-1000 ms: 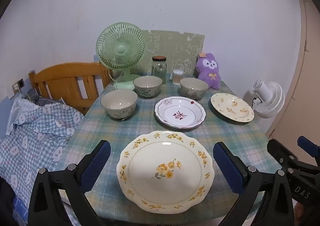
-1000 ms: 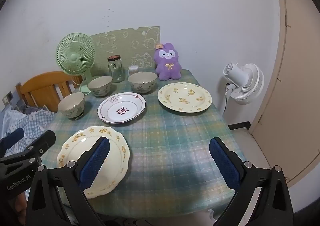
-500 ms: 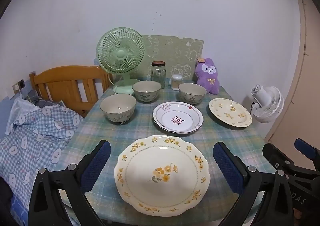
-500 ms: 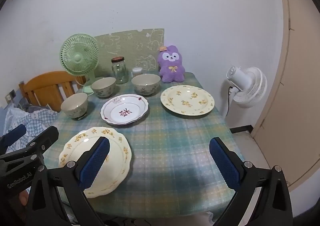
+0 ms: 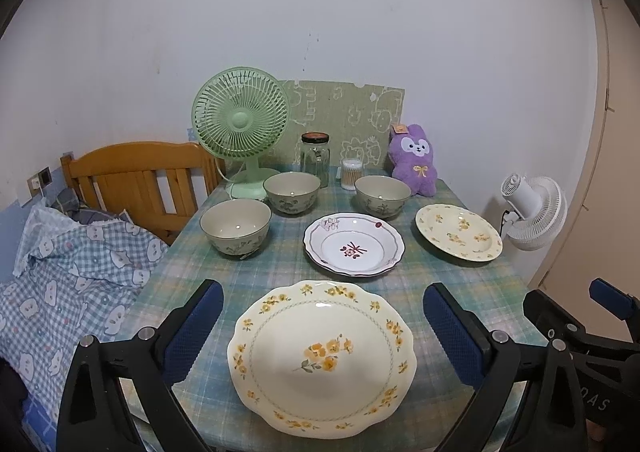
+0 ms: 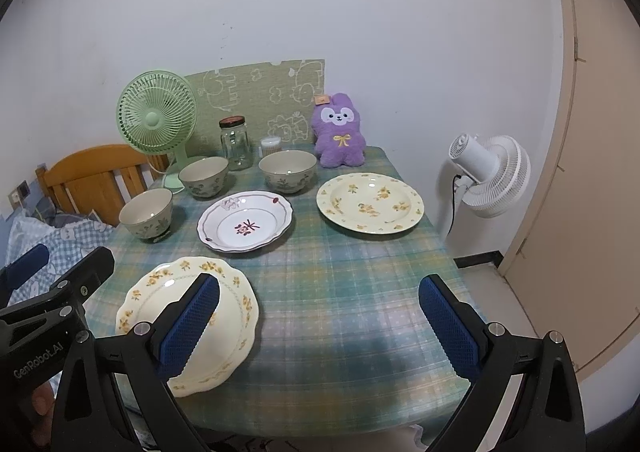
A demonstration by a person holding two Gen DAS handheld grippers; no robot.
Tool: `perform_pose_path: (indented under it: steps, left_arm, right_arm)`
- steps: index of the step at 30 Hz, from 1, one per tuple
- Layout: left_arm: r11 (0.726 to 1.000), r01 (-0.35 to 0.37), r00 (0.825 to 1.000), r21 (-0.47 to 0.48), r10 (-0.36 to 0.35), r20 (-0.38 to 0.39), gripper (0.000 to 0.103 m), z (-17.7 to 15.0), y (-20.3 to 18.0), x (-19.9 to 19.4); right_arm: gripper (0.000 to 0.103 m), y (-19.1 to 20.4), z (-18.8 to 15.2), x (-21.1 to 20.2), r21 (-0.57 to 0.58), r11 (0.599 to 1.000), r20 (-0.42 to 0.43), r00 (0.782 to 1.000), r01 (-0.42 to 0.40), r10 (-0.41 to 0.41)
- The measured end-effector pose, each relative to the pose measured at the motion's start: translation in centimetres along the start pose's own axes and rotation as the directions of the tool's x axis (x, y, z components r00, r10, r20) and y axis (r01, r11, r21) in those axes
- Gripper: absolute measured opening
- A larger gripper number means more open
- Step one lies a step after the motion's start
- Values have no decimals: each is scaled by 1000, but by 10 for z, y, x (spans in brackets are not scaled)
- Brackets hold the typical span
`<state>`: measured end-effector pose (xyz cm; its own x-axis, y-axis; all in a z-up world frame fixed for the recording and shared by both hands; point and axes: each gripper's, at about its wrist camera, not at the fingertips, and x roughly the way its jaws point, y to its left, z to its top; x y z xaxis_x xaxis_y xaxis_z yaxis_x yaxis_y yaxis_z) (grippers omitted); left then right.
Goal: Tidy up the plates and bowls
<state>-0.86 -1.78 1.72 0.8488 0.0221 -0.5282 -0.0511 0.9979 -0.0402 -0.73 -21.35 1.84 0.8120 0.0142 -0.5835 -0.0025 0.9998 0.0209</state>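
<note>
On the plaid table (image 5: 280,264) a large cream plate with yellow flowers (image 5: 322,356) lies at the near edge, also in the right wrist view (image 6: 236,316). Behind it lie a white plate with a red motif (image 5: 354,244) and a round yellow-flowered plate (image 5: 458,232) at the right. Three grey-green bowls stand behind: left (image 5: 235,226), middle (image 5: 292,193), right (image 5: 383,196). My left gripper (image 5: 320,328) is open, hovering above the near plate, holding nothing. My right gripper (image 6: 318,326) is open and empty over the table's near right part.
At the table's back stand a green fan (image 5: 241,124), a glass jar (image 5: 315,159), a cotton-swab tub (image 5: 351,174) and a purple plush (image 5: 414,160). A wooden bed frame (image 5: 136,180) with checked bedding is left; a white fan (image 5: 532,212) and door are right.
Both grippers have drawn back and tilted a little, so the table's objects sit lower and smaller in view. Nothing on the table has moved; both stay open.
</note>
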Motion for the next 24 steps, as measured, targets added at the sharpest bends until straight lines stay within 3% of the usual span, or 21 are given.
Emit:
perform_pose_path:
  steps: [24]
  left_arm:
    - [1000,8,1000,20,-8,4,98,-2,-10,0]
  right_arm:
    - [101,-8,1,0,7,1000,-9,1000,7,-7]
